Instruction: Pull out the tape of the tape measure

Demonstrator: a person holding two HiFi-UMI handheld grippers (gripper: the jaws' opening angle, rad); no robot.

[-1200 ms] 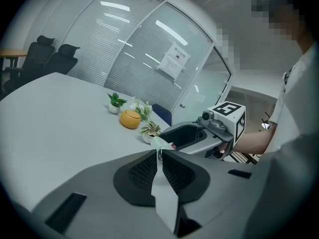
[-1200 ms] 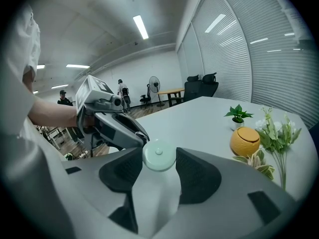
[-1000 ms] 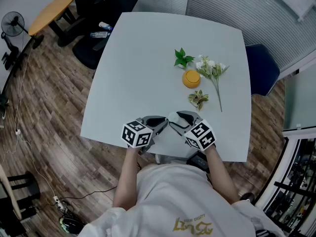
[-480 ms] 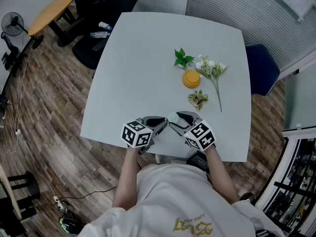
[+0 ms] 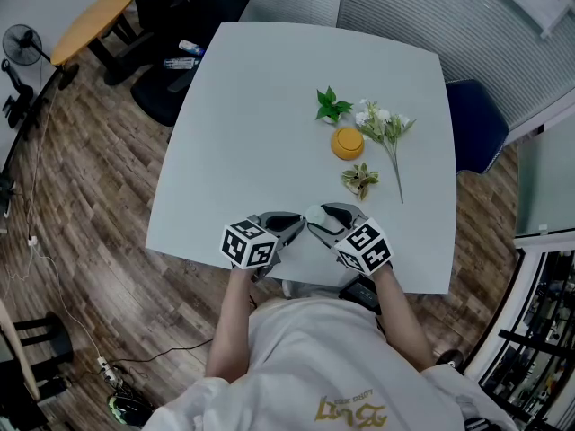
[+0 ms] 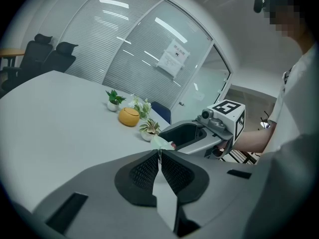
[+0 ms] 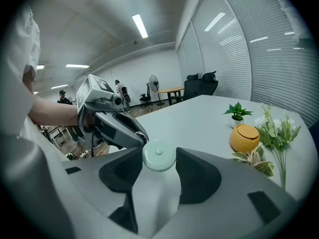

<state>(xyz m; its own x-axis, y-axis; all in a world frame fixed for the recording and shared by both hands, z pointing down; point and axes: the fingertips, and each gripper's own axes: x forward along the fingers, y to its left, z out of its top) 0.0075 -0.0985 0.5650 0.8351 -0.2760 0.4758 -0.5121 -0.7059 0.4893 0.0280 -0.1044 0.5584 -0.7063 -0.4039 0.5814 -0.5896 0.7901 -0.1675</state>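
Currently the tape measure [image 7: 158, 157], a round pale green case, is gripped between the pads of the right gripper [image 7: 158, 169], whose jaws are spread wide around it. It is held just above the front edge of the table [image 5: 269, 106], close to the person's body. The left gripper [image 6: 159, 156] is brought tip to tip with the right one, and its jaws are pressed together right at the side of the case, where a small red tab [image 6: 172, 145] is seen. Whether the tape's end is pinched between them cannot be told.

Further out on the table, well apart from both grippers, a leafy sprig [image 5: 360, 180] is laid nearest. An orange pot [image 5: 349, 143] is set behind it, with white flowers [image 5: 384, 126] just beside it on the right and a small green plant [image 5: 332, 106] beyond. Black chairs [image 5: 180, 7] are parked at the table's far left corner.
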